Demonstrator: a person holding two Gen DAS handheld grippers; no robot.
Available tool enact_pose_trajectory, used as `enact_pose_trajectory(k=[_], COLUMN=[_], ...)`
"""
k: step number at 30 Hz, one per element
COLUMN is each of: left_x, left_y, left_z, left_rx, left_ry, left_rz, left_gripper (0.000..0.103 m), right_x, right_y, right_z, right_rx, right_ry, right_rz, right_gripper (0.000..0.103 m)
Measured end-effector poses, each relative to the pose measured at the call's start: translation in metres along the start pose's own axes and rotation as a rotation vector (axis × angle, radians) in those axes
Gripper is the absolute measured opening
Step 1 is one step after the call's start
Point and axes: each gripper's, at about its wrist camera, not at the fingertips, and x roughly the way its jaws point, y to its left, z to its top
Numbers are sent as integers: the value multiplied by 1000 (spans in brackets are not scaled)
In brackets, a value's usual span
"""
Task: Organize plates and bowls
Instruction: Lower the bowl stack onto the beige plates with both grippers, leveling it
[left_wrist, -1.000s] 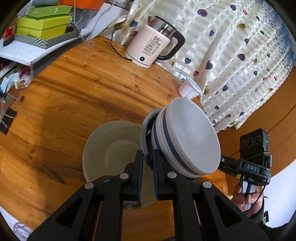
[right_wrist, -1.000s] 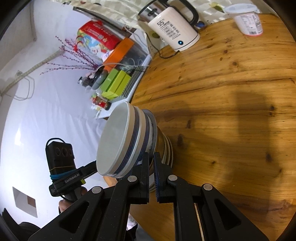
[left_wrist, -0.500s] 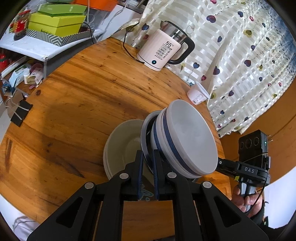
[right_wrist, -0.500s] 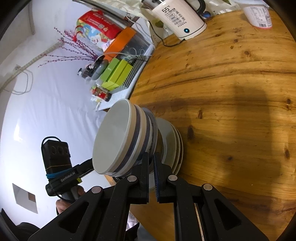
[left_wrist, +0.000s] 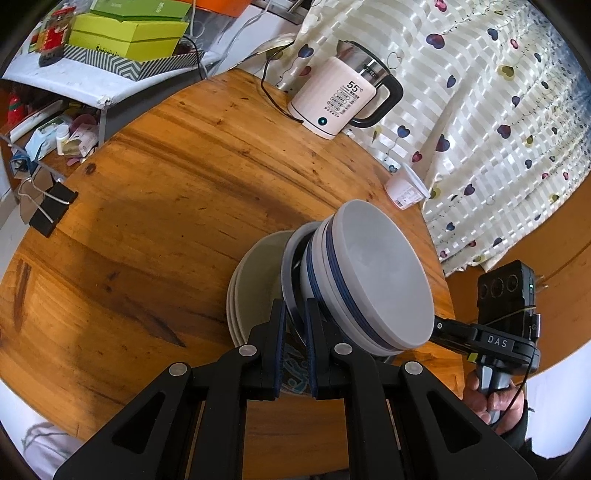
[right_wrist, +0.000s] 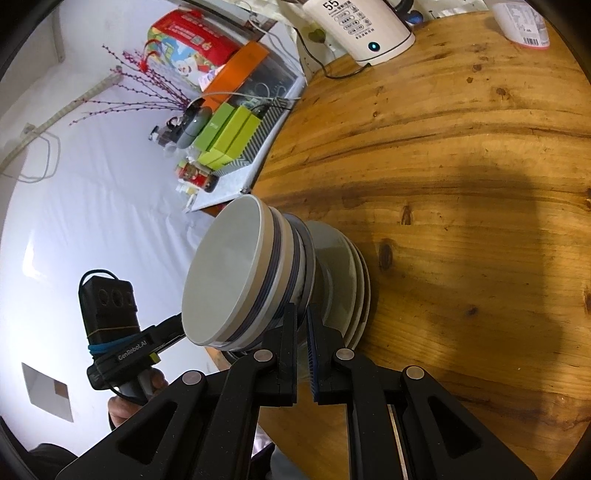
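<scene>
A stack of nested white bowls with dark blue bands (left_wrist: 373, 273) (right_wrist: 236, 273) is held between both grippers, above a stack of pale plates (left_wrist: 255, 280) (right_wrist: 343, 266) on the round wooden table (left_wrist: 155, 206). My left gripper (left_wrist: 295, 314) is shut on the rim of the lowest bowl from one side. My right gripper (right_wrist: 301, 321) is shut on the same rim from the opposite side. The other gripper's handle and the hand holding it show in each view.
A white electric kettle (left_wrist: 340, 99) with its cord stands at the table's far edge, a white plastic cup (left_wrist: 406, 188) beside it. A shelf with green boxes (left_wrist: 125, 33) stands off the table's left. A curtain with hearts (left_wrist: 480, 110) hangs behind.
Both grippers have lifted and pulled back with the bowl stack; the plates and table look smaller and farther below. Both grips are unchanged.
</scene>
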Motion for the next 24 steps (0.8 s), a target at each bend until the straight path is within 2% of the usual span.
enact_pose_trajectory(k=[24], left_x=[5], left_y=[6], left_z=[2], left_rx=[-29], left_ry=[0], left_rz=[-1], left_gripper=[9], right_x=[4], right_y=[0], right_z=[-2], right_rx=[-8], right_ry=[11], right_rz=[-12], right_gripper=[9])
